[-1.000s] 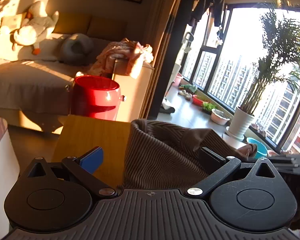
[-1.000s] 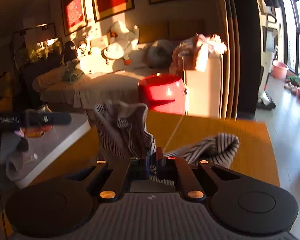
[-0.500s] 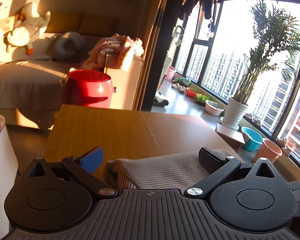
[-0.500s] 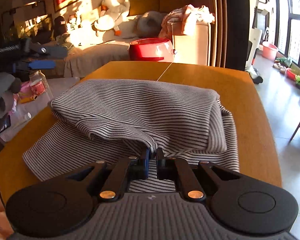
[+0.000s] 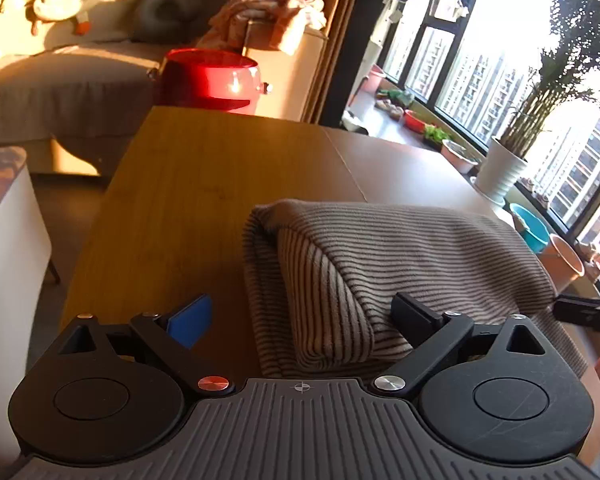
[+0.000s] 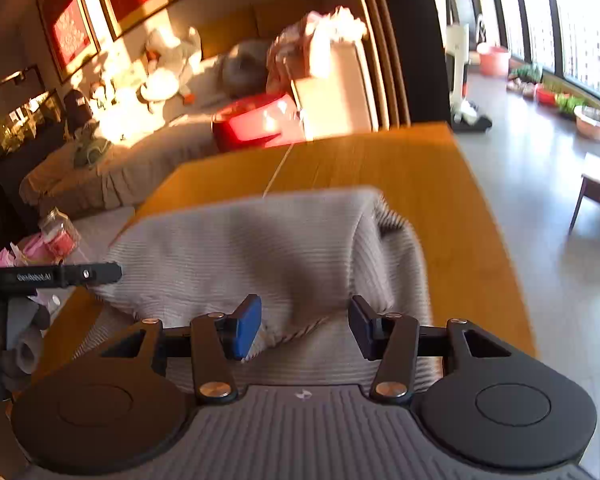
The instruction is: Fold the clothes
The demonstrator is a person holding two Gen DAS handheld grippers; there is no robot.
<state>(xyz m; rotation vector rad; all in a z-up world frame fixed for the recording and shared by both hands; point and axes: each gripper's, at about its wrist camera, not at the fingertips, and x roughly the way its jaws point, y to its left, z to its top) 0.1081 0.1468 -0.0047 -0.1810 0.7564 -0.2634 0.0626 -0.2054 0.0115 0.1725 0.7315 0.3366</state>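
In the left wrist view, the left gripper (image 5: 302,318) has its fingers spread wide apart, the blue pad (image 5: 190,320) out over bare wood and the black pad (image 5: 410,316) resting against the cloth, clamping nothing. Between and beyond them lies the striped garment (image 5: 400,256), folded into a thick bundle on the wooden table (image 5: 180,200); its long axis runs across the table from the rounded fold at the left toward the window side at the right, where the cloth drapes near the table's edge. Past the table's far end stands a red bucket (image 5: 210,80); what it holds cannot be seen. Farther right, a white pot (image 5: 500,172) holds a tall palm by the window, and a blue basin (image 5: 532,230) and an orange pot (image 5: 566,262) sit on the floor, contents unclear. In the right wrist view, which is motion-blurred, the right gripper (image 6: 304,330) is also open, its pads parted over the garment's (image 6: 260,248) near edge without gripping it. The bundle lies crosswise there too, on the near half of the table (image 6: 440,184).
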